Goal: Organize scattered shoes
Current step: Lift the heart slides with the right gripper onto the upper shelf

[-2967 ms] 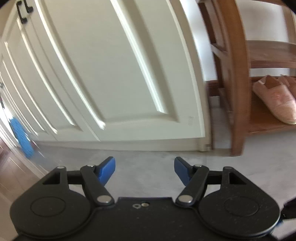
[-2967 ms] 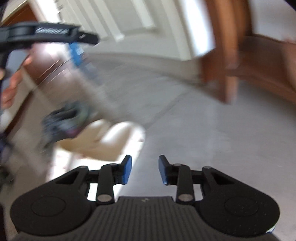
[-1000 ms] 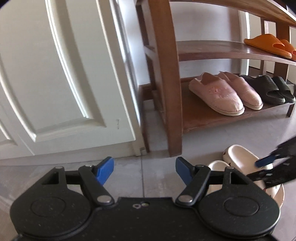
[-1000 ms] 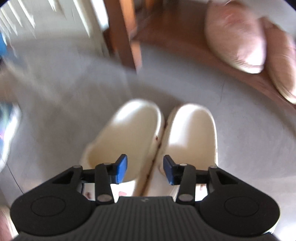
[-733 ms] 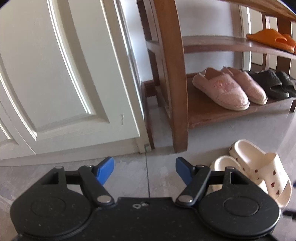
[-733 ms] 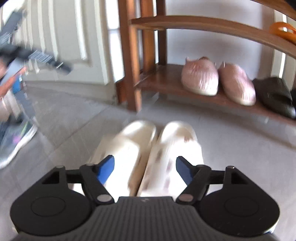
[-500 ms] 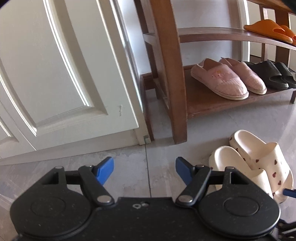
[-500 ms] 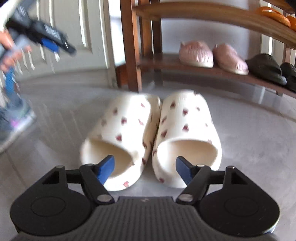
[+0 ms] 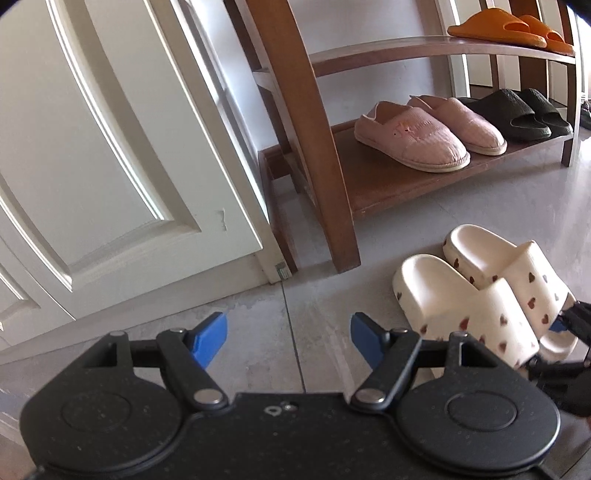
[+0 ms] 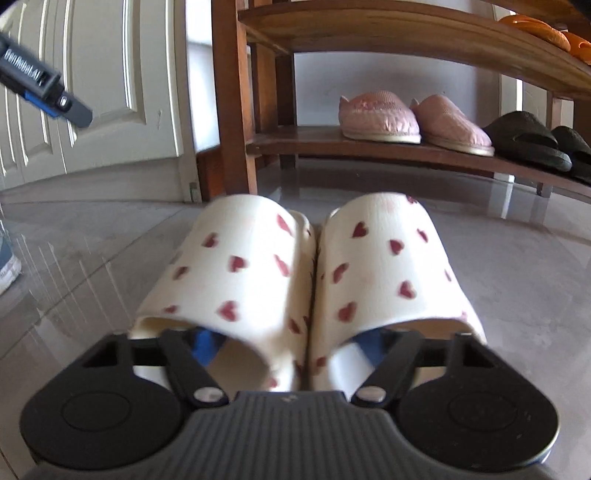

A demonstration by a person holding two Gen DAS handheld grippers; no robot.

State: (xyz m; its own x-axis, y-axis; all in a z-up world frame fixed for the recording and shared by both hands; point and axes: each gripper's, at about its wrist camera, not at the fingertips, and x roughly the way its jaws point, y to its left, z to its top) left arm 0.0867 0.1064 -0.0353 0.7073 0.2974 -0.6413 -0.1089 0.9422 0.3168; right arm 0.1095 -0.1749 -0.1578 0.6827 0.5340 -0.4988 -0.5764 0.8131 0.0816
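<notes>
The wooden shoe rack fills the upper right of the left wrist view. Its lower shelf holds a pair of pink slippers and, further right, a pair of black slides; the shelf above carries orange slides at the top right corner.

The left gripper hangs above bare grey floor at the lower centre, its blue pads spread wide with nothing between them.

The right gripper sits at the bottom of its own view, fingers spread, one blue pad reaching under the strap of each cream slipper; whether they press against the straps is unclear.

The cream slippers, dotted with dark red hearts, lie side by side and touching on the floor just in front of the rack, toes towards it.
</notes>
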